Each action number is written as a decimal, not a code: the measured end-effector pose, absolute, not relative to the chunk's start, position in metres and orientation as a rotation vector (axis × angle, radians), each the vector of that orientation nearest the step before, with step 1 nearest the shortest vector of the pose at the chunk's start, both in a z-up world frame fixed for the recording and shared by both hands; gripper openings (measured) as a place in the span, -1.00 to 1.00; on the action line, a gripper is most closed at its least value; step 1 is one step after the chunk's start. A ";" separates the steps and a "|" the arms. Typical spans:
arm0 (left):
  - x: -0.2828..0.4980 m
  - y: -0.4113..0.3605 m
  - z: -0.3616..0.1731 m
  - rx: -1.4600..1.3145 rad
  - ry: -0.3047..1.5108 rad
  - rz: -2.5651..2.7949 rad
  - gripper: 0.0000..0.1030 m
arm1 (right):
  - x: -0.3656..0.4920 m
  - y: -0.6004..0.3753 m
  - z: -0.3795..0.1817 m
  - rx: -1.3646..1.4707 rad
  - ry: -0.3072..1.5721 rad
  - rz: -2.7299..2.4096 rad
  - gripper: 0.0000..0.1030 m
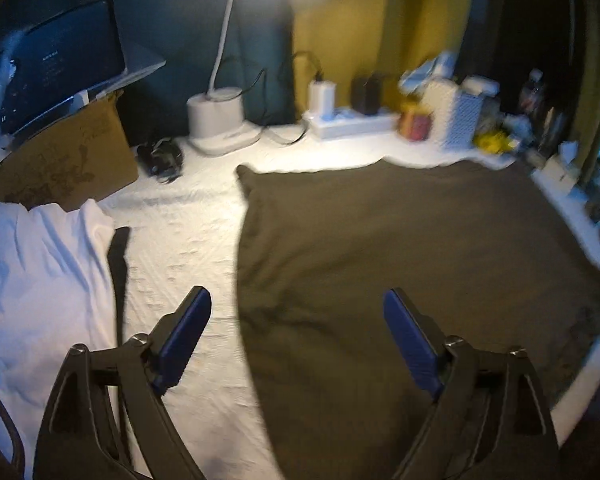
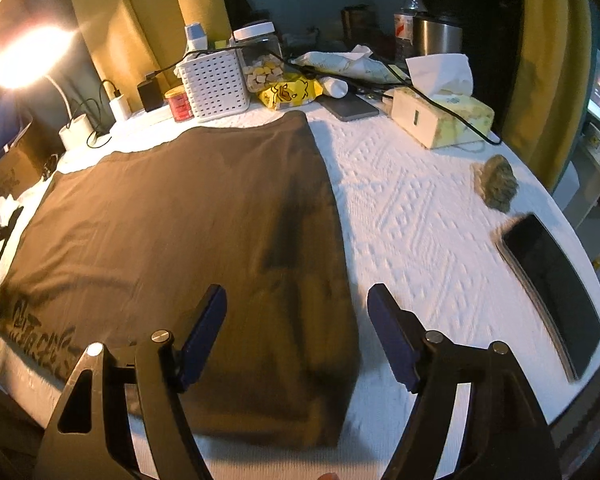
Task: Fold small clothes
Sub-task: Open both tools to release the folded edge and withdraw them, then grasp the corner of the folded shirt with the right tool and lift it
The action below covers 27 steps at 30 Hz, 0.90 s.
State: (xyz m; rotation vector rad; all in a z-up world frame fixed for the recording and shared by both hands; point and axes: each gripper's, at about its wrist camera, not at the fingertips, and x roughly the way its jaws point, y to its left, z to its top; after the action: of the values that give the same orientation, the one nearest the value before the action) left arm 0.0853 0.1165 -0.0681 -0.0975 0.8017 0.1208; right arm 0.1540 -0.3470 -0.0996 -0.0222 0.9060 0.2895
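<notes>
Both claws are hanging wide open, gripping nothing: left claw [image 1: 296, 344] over the near left edge of the brown shirt [image 2: 172, 232], right claw [image 2: 296, 332] over its near right edge. The shirt is lying flat on the white-covered table [image 2: 420, 216]; its right side is looking doubled over, so judging one fold is done, with more remaining. A white garment [image 1: 40, 264] is waiting, rumpled, at far left. The white basket [image 2: 214, 82] contents are staying hidden; the clear jar [image 2: 260, 60] is holding pale chunks; the tissue box [image 2: 444, 116] is showing one tissue.

Shirt [image 2: 172, 220] spread on table [image 2: 412, 216]; tissue box [image 2: 444, 120] behind-right, phone [image 2: 556, 292], probably, right.
</notes>
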 end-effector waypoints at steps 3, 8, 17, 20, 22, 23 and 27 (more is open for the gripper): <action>0.078 0.103 -0.066 -0.126 0.788 0.086 0.70 | 0.138 -0.349 -0.103 -0.012 0.914 0.291 0.48; 0.067 0.079 -0.063 -0.154 0.754 0.016 0.70 | 0.116 -0.352 -0.110 0.004 0.941 0.281 0.48; 0.059 0.063 -0.061 -0.146 0.748 -0.031 0.70 | 0.083 -0.353 -0.120 0.064 0.973 0.265 0.48; 0.056 0.065 -0.060 -0.152 0.739 -0.027 0.70 | 0.082 -0.345 -0.124 0.077 0.991 0.292 0.48; 0.055 0.069 -0.060 -0.161 0.736 -0.016 0.70 | 0.085 -0.341 -0.125 0.102 0.986 0.309 0.48; 0.056 0.072 -0.061 -0.168 0.738 -0.003 0.70 | 0.087 -0.339 -0.126 0.106 0.981 0.306 0.48; 0.059 0.083 -0.066 -0.194 0.757 0.040 0.70 | 0.100 -0.336 -0.127 0.146 0.963 0.299 0.48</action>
State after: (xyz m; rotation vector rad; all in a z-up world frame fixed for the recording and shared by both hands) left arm 0.0595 0.0826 -0.0664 -0.1939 0.7565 0.0402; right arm 0.1004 -0.3356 -0.1271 0.1464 0.9626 0.2995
